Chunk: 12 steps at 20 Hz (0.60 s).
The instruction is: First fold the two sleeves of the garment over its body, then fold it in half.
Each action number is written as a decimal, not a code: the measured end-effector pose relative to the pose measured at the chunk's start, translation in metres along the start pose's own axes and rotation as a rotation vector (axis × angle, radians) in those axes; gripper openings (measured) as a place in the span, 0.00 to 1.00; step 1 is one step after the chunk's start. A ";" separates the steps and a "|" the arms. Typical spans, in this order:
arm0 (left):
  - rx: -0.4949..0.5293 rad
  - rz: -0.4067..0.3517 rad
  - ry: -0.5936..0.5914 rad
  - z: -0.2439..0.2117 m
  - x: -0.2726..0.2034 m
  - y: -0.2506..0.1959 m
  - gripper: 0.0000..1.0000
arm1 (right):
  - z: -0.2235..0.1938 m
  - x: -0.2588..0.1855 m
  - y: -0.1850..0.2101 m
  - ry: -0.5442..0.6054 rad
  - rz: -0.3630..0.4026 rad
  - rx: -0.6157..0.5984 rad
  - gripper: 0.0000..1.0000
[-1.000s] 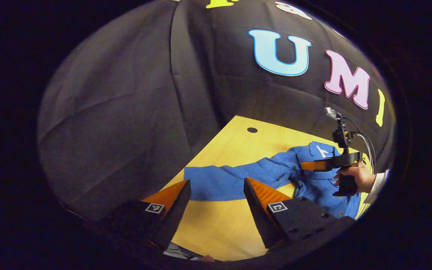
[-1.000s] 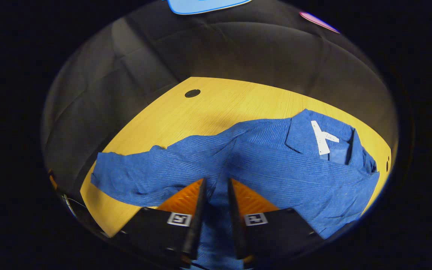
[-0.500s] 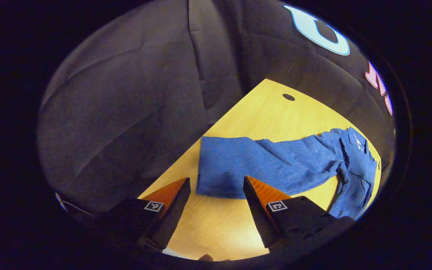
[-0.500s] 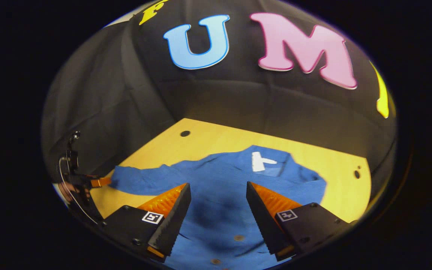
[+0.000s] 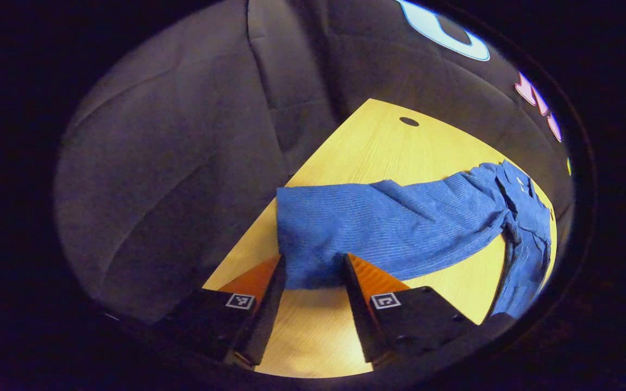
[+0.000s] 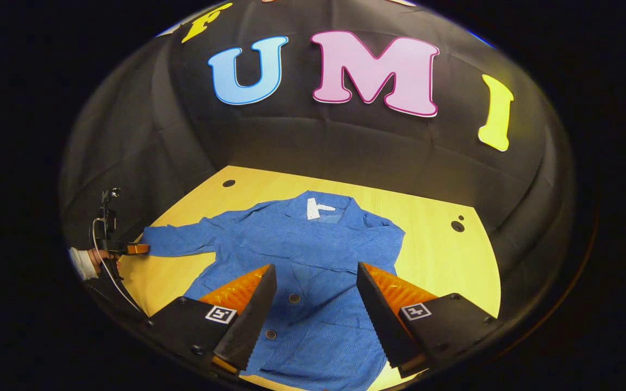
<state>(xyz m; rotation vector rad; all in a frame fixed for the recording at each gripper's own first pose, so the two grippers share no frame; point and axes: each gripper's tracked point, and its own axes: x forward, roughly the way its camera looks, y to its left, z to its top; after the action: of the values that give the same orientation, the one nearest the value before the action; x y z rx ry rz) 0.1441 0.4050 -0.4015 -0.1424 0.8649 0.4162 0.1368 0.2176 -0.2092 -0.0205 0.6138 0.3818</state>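
Note:
A blue button-up shirt [image 6: 318, 320] lies face up on the yellow table [image 6: 438, 255], collar toward the far wall. Its right sleeve lies folded across the chest. Its left sleeve [image 6: 182, 241] stretches out flat toward the table's left edge. In the left gripper view that sleeve [image 5: 400, 222] runs away from me, and its cuff [image 5: 307, 260] sits between the spread fingers of my left gripper [image 5: 310, 271], which is open. My right gripper [image 6: 313, 279] hangs open above the shirt's lower front, holding nothing. In the right gripper view, the left gripper [image 6: 138, 248] shows at the cuff.
A hand [image 6: 95, 259] with a white cuff holds the left gripper at the table's left edge. The table has small round holes [image 6: 229, 183] [image 6: 457, 226] near its back corners. Black cloth walls close in the back and sides. Bare wood [image 5: 378, 141] lies beyond the sleeve.
My right gripper opened, let go of the shirt fabric and drew back and up. My left gripper moved forward until the sleeve cuff came between its fingers.

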 end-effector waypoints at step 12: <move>0.036 -0.111 -0.007 0.023 -0.009 -0.023 0.00 | -0.024 -0.060 -0.022 -0.023 -0.053 0.088 0.94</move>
<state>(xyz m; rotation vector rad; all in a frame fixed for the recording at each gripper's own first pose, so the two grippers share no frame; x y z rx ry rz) 0.1650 0.3882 -0.3808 -0.1546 0.8526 0.2968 0.0860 0.1730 -0.1973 0.0515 0.6055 0.3029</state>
